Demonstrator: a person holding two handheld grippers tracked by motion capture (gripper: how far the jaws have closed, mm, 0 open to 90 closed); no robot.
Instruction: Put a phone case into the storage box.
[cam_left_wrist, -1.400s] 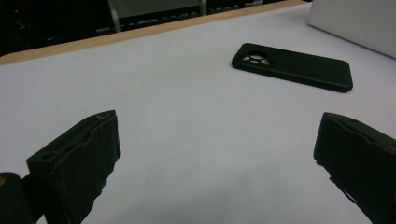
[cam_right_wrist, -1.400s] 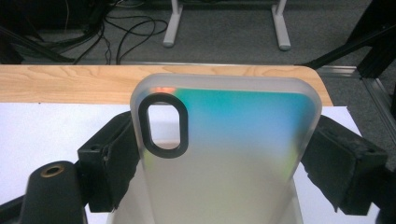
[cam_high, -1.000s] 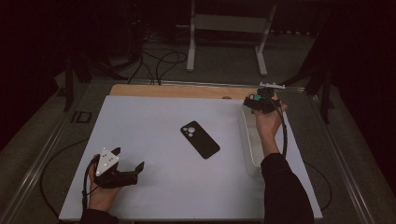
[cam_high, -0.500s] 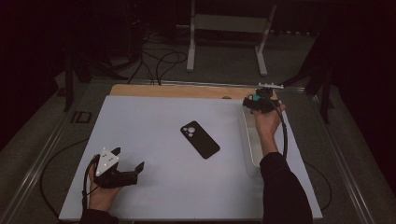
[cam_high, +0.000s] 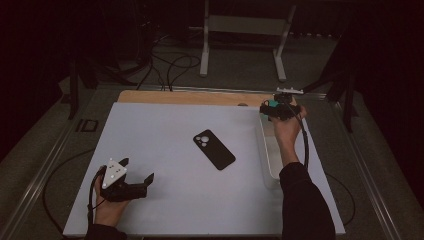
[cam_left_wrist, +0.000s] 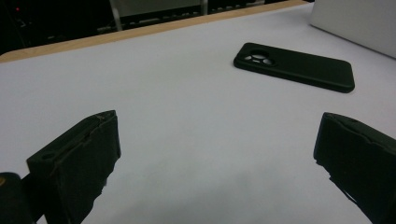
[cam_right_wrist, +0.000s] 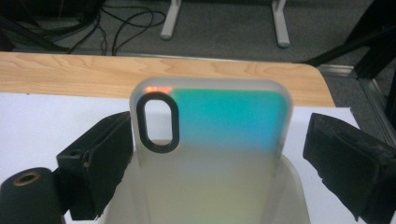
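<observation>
Two grippers are over a pale grey rectangular table mat (cam_high: 165, 165). The right gripper (cam_right_wrist: 210, 158) is at the far right end of a clear plastic rectangular tray (cam_high: 267, 150), and its jaws have just been opening. They now stand spread, with a translucent iridescent phone case (cam_right_wrist: 219, 140) upright between them. The left jaw is touching or just beside the case edge, I cannot tell which; the right jaw is apart from it. The left gripper (cam_high: 137, 182) rests near the front left of the mat, its jaws spread with nothing between. A black matte phone case (cam_high: 214, 149) lies flat in the middle of the mat.
</observation>
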